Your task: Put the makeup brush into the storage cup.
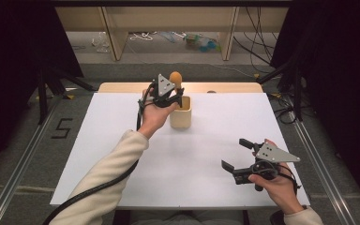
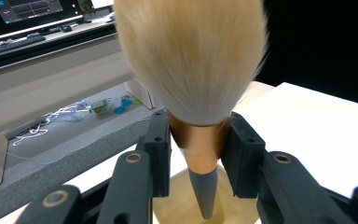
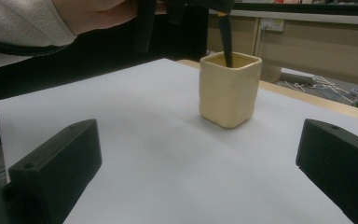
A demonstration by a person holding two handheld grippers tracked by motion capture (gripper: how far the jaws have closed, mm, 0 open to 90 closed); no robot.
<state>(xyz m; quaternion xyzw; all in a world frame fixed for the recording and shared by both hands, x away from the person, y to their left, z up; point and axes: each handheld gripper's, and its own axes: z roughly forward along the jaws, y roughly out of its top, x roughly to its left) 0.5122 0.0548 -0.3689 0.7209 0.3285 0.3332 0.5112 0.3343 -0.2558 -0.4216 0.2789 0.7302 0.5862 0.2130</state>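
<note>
A white table top [image 1: 122, 140] lay in front of me, a strip of bare wood at its far edge, with a grey floor, cables and wooden furniture legs beyond. Near the far middle of it stood the pale yellow square cup [image 1: 181, 112]. My left gripper [image 2: 199, 154] pinched a makeup brush [image 2: 193, 60] at its copper collar, both pads pressed against the metal, the brush upright with its dark pointed handle end down inside the cup's mouth. The brush head was a full, soft plume of blond bristles, tapering to that copper band and then to a slim grey handle. I judged the job nearly finished: the brush was already standing in the cup, and what remained was to let go and draw my hand clear without tipping it. My right gripper [image 1: 242, 157] rested low at the near right of the table, well apart from the cup, its jaws spread wide and holding nothing
</note>
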